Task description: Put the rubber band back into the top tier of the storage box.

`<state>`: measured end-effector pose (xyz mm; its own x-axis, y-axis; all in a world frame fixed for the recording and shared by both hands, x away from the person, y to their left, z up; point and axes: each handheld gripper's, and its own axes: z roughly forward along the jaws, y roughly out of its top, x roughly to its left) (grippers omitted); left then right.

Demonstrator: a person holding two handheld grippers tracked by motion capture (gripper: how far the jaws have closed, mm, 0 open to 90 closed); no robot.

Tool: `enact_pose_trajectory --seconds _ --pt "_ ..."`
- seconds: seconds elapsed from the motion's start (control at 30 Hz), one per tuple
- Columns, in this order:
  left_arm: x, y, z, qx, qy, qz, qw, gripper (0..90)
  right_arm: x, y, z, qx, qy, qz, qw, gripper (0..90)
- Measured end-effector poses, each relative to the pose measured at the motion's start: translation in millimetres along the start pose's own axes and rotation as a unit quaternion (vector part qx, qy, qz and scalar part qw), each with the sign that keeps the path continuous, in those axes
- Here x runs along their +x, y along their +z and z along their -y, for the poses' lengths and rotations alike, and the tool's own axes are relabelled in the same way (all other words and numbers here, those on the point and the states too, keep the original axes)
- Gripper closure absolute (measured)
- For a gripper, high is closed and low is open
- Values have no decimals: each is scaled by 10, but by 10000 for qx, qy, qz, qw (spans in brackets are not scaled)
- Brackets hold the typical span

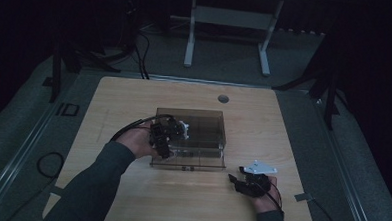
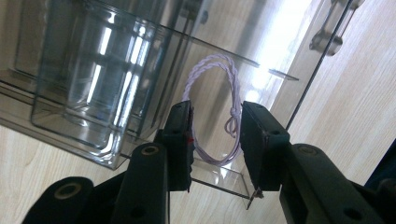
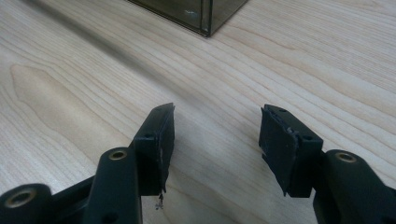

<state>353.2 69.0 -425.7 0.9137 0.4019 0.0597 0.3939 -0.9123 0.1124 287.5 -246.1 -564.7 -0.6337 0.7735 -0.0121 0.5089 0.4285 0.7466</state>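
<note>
The cord loop (image 2: 215,112) lies inside the clear box (image 2: 93,93) on the tabletop (image 3: 280,60). The left claw (image 2: 215,140) stands apart around it, not pinching. Light, limp and thin; grip at its knot. The right claw (image 3: 215,135) rests agape, empty.

You have a tabletop (image 3: 70,60) of pale wood-grain laminate under your grippers — smooth, with a soft satin sheen and fine darker streaks. The organiser box (image 2: 93,88) beside your left gripper (image 2: 215,140) is clear, smoke-tinted hard plastic, glossy enough to throw bright streaks of light off its walls, and the bracelet (image 2: 219,112) inside it is a twisted lilac cord, matt and fibrous, tied with a small knot. Both grippers look like matt black plastic — the right gripper (image 3: 217,140) has rough, chipped pad edges and dull brass-coloured metal inserts in its arms.
</note>
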Motion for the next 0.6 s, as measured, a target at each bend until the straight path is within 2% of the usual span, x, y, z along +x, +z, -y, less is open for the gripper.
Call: enact_pose_trajectory --seconds 0.4,0.6 --pt "26 -119 74 -284 -188 -7 9994 627 -1 1 -1 2 8 -6 10000 452" --pt "15 -174 98 -390 -193 -54 9990 624 -1 1 -1 1 3 -5 10000 452"
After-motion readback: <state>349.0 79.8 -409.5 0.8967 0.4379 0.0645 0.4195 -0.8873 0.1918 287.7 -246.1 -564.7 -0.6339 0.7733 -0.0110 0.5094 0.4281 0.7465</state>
